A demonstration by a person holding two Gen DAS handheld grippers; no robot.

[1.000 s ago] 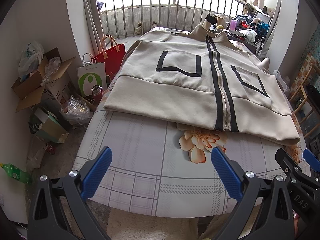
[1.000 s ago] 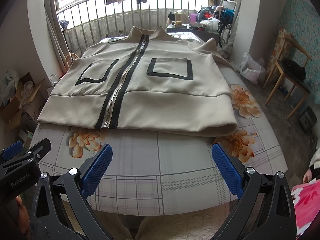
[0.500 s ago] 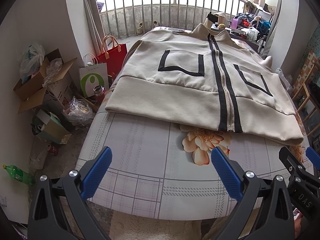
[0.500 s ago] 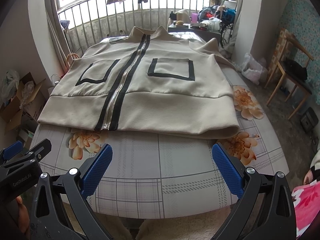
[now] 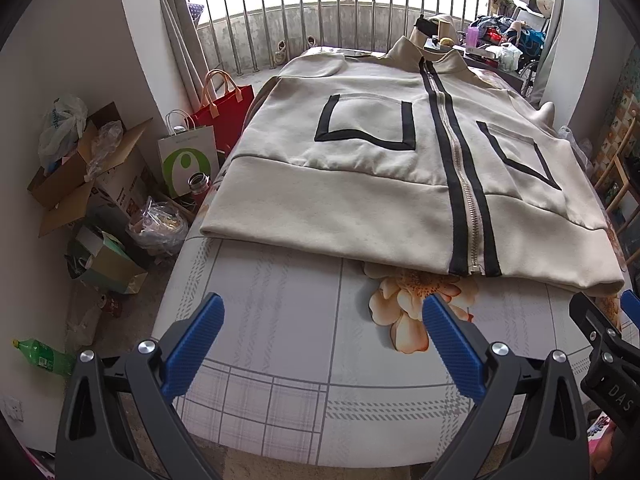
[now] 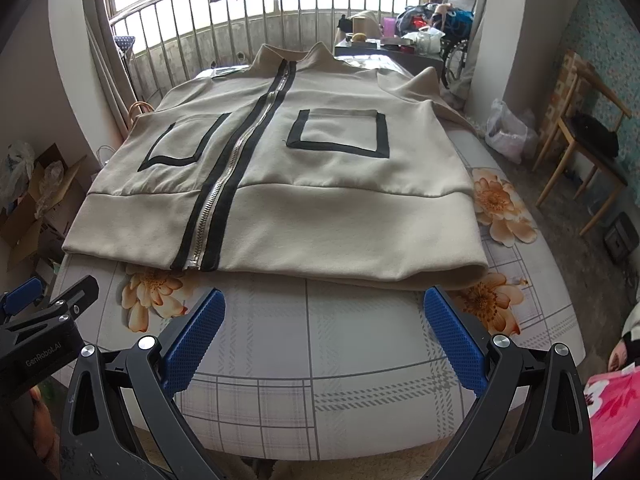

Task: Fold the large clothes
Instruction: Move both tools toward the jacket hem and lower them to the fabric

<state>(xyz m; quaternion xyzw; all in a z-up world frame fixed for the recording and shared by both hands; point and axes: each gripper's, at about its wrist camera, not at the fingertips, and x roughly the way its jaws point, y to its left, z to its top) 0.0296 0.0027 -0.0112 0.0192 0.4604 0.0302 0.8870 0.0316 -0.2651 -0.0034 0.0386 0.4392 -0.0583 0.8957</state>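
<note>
- My left gripper [image 5: 320, 336] hangs over the near edge of the table [image 5: 280, 412], fingers spread wide, holding nothing
- My right gripper [image 6: 324, 332] sits beside it, likewise spread and empty
- Just ahead, the beige jacket [image 6: 320, 184] lies flat on the table, zipped, collar toward the railing [image 6: 256, 12]
- Boxes and bags [image 5: 88, 168] crowd the floor on the left

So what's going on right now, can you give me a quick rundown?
Left tool open, empty. Right tool open, empty. Beige jacket flat on the table, zipped, unfolded. Nothing in the way.
</note>
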